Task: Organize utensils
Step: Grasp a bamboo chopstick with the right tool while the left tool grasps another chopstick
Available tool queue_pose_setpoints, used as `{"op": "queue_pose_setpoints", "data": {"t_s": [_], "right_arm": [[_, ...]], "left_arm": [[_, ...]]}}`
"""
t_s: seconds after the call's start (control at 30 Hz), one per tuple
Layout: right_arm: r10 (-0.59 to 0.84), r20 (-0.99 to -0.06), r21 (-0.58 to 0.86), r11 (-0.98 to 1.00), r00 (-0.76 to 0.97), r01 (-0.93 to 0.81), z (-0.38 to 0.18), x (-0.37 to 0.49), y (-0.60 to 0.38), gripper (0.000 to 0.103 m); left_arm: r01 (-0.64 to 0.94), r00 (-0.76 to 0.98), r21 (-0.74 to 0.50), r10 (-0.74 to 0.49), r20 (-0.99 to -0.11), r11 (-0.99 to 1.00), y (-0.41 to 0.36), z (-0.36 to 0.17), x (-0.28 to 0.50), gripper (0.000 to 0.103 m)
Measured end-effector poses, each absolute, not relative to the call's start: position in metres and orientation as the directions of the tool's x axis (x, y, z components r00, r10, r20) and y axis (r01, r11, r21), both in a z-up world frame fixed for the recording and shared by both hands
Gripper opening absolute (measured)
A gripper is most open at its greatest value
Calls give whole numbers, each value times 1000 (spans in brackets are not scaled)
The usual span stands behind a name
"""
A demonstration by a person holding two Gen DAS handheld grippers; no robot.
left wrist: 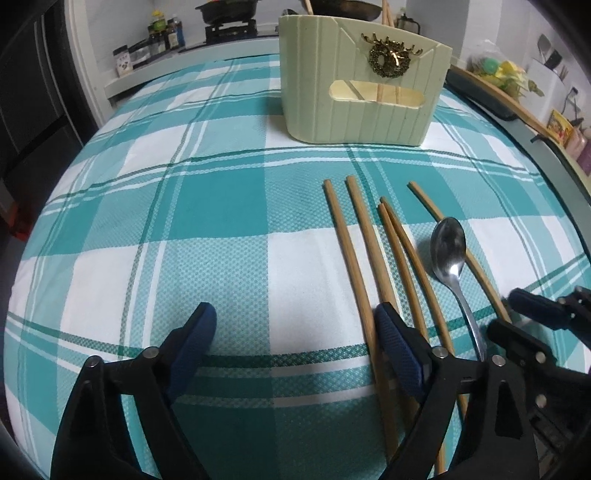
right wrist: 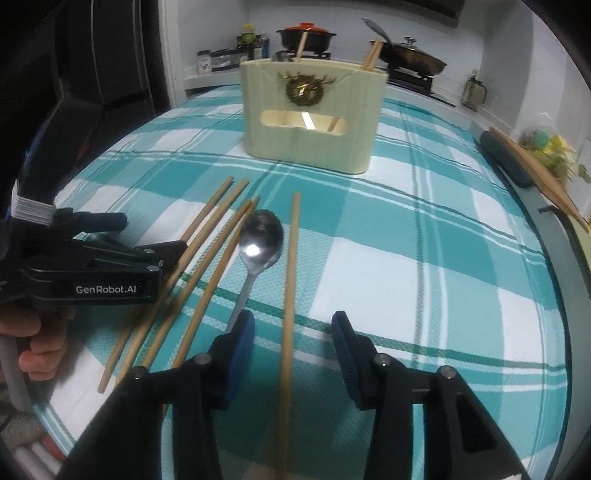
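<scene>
Several wooden chopsticks (left wrist: 354, 258) and a steel spoon (left wrist: 448, 251) lie on the teal checked tablecloth. A pale green utensil holder (left wrist: 354, 92) stands behind them with chopsticks in it. My left gripper (left wrist: 295, 328) is open and low over the cloth. Its right finger (left wrist: 395, 343) rests over the chopsticks, and the leftmost stick lies just inside it. In the right wrist view my right gripper (right wrist: 293, 332) is open astride a lone chopstick (right wrist: 290, 288), with gaps on both sides. The spoon (right wrist: 260, 240) lies just left of that stick, the holder (right wrist: 310, 122) beyond.
A stove with pots (right wrist: 306, 35) and spice jars (left wrist: 147, 48) sits past the table's far edge. A dark tray and wooden board (right wrist: 517, 162) lie along the right edge. The person's hand (right wrist: 33, 339) holds the left gripper (right wrist: 147, 234) beside the chopsticks.
</scene>
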State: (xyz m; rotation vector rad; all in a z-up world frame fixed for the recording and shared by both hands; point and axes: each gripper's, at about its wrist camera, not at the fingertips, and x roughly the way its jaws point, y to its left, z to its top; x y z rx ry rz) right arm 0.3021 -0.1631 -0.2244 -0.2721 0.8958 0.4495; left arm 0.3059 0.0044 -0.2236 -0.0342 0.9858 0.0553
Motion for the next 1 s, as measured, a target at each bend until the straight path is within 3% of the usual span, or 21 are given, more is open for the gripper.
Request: {"op": "queue_pose_setpoints", "data": {"t_s": [0.03,0.13,0.2,0.27,0.6,0.63,0.7,0.77,1.0], "right_arm": [[257,-806,-50,868,533,-494,-229,304,-159,27],[248,-803,-56,874,542,-484,-234,308,-158,10],[233,-802,-45,895,550,-444,-234,308,-164,7],[218,-803,-34,913,555,-407,-234,306,-174,7],[125,-818,-44,960,561,-277,-233,279,-220,7],[124,-821,-44,960,558,-277,-233,276,-222,8],[128,-825,-36,961,550,-276,-233,272,-224,11],[144,-829,-23,957,541,-289,-232,272,-224,32],[213,-865,57,941,454,-333,-230,286,-229,34]], "left_arm": [[-49,556,8,34,-830,999,2,-223,304,78],[3,575,47,37,-817,999,-5,-220,297,50],[29,579,59,31,-815,998,-8,-219,293,23],[43,580,65,28,-814,997,-9,-219,290,11],[-4,567,15,15,-823,1000,23,-219,267,11],[-4,565,6,8,-825,1000,26,-219,266,14],[0,559,-9,-7,-829,1000,30,-219,265,41],[0,556,-31,-26,-831,1000,35,-218,266,50],[76,502,-64,-94,-860,995,39,-218,286,50]]}}
